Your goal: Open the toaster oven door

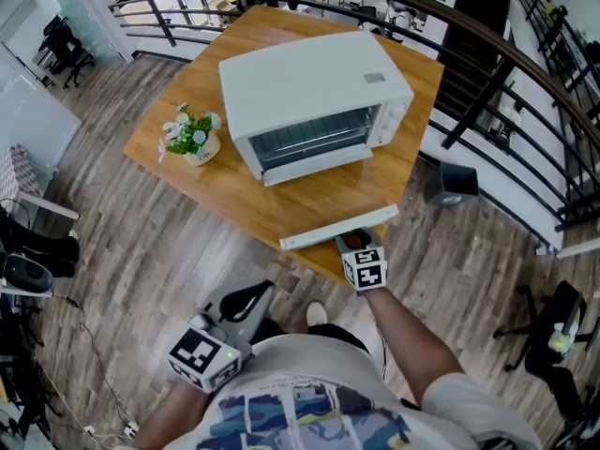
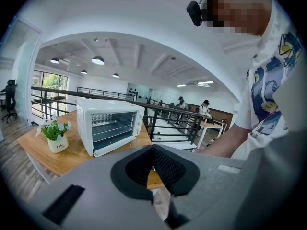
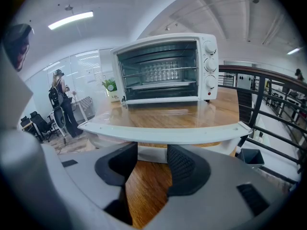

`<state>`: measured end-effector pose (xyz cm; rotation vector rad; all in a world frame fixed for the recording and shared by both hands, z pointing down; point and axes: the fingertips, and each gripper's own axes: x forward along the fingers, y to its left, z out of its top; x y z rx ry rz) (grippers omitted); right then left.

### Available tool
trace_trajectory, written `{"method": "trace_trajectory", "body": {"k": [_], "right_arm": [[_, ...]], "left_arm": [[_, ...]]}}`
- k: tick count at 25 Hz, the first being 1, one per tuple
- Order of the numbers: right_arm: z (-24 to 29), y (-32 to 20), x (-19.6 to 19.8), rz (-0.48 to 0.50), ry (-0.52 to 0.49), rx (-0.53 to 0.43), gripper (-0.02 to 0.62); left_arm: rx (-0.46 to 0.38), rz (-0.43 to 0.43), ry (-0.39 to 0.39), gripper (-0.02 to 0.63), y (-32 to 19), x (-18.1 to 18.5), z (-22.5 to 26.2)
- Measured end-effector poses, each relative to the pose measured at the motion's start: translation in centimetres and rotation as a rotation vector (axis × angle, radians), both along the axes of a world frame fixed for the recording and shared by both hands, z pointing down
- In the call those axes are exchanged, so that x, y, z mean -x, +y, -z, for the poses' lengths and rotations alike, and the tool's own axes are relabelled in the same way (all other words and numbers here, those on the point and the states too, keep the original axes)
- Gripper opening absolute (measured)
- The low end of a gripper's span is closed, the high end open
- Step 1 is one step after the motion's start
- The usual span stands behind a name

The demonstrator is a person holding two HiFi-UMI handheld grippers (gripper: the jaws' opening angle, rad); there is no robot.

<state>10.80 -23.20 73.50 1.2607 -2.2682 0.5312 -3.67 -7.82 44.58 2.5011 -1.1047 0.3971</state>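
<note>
Left gripper hangs closed, empty. Right gripper, jaws apart, sits at the lowered toaster oven door. Print on the flower pot seems to read "Life".

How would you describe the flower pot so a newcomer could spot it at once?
Find the wooden table, then the white toaster oven on it. The flower pot stands apart beside the oven: small, white, the only thing with leaves and flowers.

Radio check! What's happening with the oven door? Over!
Left hand-held gripper shut, empty. Right hand-held gripper open at door handle, not gripping. Toaster oven door down flat. Nothing blocking.
</note>
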Motion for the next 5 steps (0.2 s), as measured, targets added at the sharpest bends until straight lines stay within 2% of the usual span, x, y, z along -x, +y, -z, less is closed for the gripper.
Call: {"method": "trace_trajectory", "body": {"k": [2,5], "right_arm": [[-0.04,0.0,-0.12,-0.004,0.005,0.007,0.187],[-0.06,0.01,-0.26,-0.009,0.011,0.015,0.186]], "left_arm": [[0.006,0.0,0.001,0.003,-0.1,0.0,0.01],[-0.031,-0.005,0.007,0.003,-0.43,0.11,0.14]]}}
